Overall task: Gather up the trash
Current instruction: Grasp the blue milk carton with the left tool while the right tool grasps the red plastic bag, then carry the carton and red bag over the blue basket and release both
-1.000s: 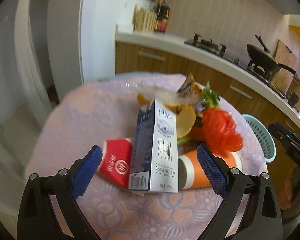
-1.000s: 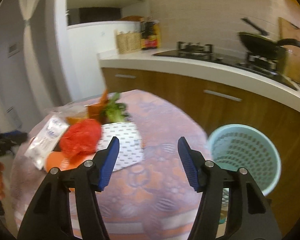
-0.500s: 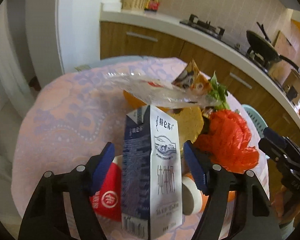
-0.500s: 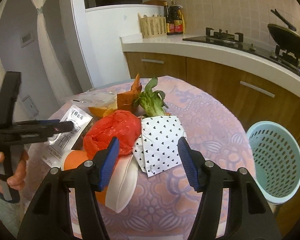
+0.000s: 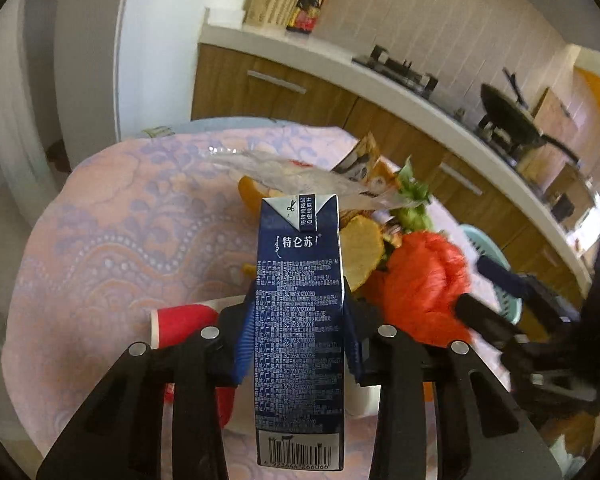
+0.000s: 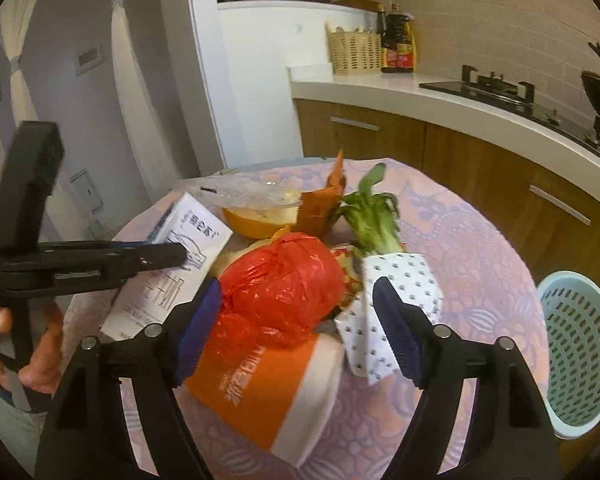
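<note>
Now the left gripper (image 5: 299, 340), jaws just closing, clamps the milk carton (image 5: 299, 320) mid-table, the right gripper (image 6: 296, 330) just opening around the red bag (image 6: 280, 284); next, likely lifting toward the basket (image 6: 580, 360) past the table's edge.

left fingers (image 5: 246, 340): gap filled by milk carton (image 5: 300, 320) | right fingers (image 6: 198, 320): red bag (image 6: 278, 288), orange cup (image 6: 268, 384) between | right of them: cloth (image 6: 480, 264) seemingly bare up to basket (image 6: 580, 360)
</note>
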A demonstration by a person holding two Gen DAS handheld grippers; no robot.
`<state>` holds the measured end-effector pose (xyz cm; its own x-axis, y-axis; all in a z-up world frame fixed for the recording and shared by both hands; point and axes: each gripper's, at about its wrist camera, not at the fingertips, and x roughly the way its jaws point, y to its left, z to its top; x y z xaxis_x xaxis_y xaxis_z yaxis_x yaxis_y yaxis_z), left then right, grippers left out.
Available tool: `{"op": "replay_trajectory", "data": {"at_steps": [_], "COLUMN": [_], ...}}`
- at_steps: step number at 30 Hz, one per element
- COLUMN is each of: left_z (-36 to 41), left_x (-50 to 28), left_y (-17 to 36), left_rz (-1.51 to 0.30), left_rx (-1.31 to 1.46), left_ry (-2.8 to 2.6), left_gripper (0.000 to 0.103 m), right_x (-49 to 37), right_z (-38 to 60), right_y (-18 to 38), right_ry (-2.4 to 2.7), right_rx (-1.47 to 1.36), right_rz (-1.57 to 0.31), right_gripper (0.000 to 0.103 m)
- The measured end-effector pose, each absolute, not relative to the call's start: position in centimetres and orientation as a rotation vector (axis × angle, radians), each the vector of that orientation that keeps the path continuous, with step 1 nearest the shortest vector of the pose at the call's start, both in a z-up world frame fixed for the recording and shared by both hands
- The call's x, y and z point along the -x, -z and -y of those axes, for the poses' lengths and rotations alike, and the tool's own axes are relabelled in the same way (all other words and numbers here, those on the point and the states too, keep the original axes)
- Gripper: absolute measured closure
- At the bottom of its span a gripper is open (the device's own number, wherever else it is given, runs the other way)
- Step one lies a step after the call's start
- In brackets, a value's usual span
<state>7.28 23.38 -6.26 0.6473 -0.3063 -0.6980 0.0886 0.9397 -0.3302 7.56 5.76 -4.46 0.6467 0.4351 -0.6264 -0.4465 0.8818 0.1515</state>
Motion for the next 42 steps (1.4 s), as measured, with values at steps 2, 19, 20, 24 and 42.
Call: {"op": "replay_trajectory", "data": {"at_steps": [2, 19, 20, 24, 42], "left_z": [-23.5, -23.8, -23.7, -22.6, -0.1], "left_x": [-6.7, -3.6, -3.3, -2.1, -8.3], "left_y": [6.0, 4.7, 4.4, 1.8, -2.6], "left_rz": [-0.823, -0.769, -0.762, -0.695, -0.619], "left_rx": [0.289, 0.301, 0.301, 0.290, 0.095], "left_ry": [0.231, 0.231, 0.234, 0.264, 0.563], "left_gripper": [0.068, 0.068, 0.068, 0.068, 0.068], "right_x": [-7.9, -8.3, -7.7, -6.7, -3.4], "right_z": [-6.3, -6.4, -6.0, -3.6, 18.4], "right_y": [4.7, 3.9, 3.2, 0.8, -0.9], "right_ry": [-0.508, -0.603, -0.603, -0.575, -0.146], "right_rx": [0.024, -0.088, -0.094, -0.107, -0.222], "right_rz": [-0.717, -0.757, -0.733, -0.648, -0.477], "right_gripper": [0.021, 0.059, 0.059, 0.059, 0.059]}}
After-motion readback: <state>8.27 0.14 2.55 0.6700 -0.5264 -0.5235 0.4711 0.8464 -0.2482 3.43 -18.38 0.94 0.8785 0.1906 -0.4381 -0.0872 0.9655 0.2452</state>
